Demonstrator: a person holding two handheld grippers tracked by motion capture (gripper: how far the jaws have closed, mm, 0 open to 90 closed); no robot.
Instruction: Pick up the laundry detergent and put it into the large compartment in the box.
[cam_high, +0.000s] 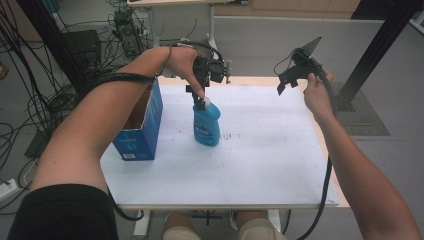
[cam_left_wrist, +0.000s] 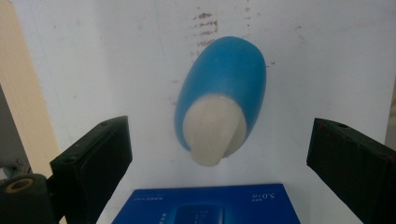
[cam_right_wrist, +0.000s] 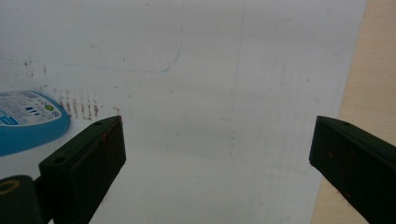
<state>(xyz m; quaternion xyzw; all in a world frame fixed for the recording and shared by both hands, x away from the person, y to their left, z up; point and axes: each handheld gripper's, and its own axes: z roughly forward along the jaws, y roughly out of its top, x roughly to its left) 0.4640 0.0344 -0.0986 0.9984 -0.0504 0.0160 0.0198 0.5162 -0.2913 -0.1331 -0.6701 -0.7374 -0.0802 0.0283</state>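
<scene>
A blue bottle (cam_high: 206, 126) with a white cap (cam_high: 203, 103) stands upright on the white table sheet (cam_high: 260, 150). My left gripper (cam_high: 199, 93) hangs directly over the cap and points down. In the left gripper view the bottle (cam_left_wrist: 233, 74) is seen from above, its cap (cam_left_wrist: 215, 135) midway between the wide-open jaws of the left gripper (cam_left_wrist: 219, 158), which do not touch it. My right gripper (cam_high: 286, 82) is held in the air over the sheet's far right corner. The right gripper (cam_right_wrist: 219, 163) is open and empty, and the bottle's base (cam_right_wrist: 28, 121) shows at the left of its view.
An open blue carton (cam_high: 142, 122) stands on the sheet left of the bottle; its top face (cam_left_wrist: 205, 205) shows under the left jaws. Bare wood (cam_right_wrist: 369, 70) borders the sheet's right side. Cables and black frame posts surround the table.
</scene>
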